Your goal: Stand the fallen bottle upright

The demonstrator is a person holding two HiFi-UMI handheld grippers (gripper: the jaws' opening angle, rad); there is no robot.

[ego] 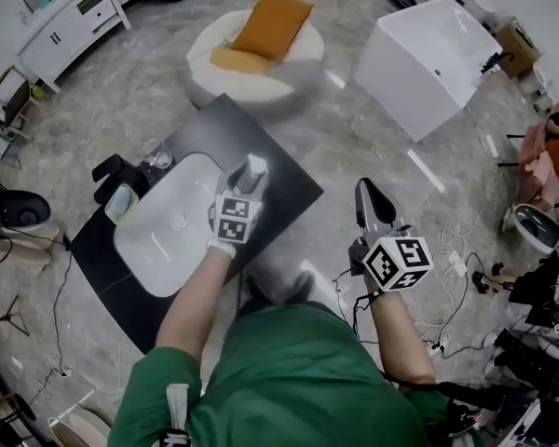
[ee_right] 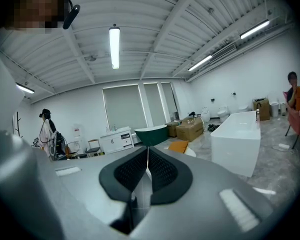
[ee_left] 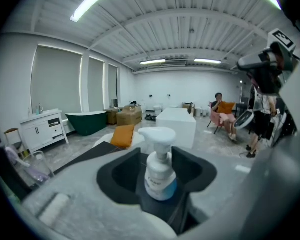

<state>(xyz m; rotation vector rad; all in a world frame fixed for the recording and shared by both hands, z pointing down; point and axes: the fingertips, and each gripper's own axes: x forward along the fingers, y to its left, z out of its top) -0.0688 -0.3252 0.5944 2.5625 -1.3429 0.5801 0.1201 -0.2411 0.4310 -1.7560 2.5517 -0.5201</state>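
White pump bottle [ee_left: 160,176] with a blue band low on its body — upright, nozzle on top, dead centre between the jaws of the left gripper [ee_left: 159,156]. Jaws spread wide, with a dark gap on either side of the bottle and neither pad pressing on it.

From the head view, the same bottle on the black countertop [ego: 284,189], just beside the far right corner of the white basin [ego: 158,250]. Black tap [ego: 112,175] and a clear glass [ego: 155,156] at the basin's far left side, well apart from the bottle.

Off to the right, the right gripper [ee_right: 147,154] — clear of the countertop's edge, over the grey marbled floor [ego: 354,128], well apart from the bottle. Jaws pressed together to a hairline slit, nothing between them.

Round about, a showroom-like room:
- white bathtub [ego: 429,63] beyond the countertop to the right
- round white seat with orange cushions [ego: 270,26] straight ahead
- white cabinet [ego: 65,26] at the far left

Through the left gripper view:
- dark green tub [ee_left: 87,121] by the windows
- cardboard boxes [ee_left: 127,116] beside it
- seated person [ee_left: 222,109] at the far wall

Through the right gripper view, a standing person [ee_right: 46,129] at the left and strip lights [ee_right: 114,46] on a ribbed white ceiling.
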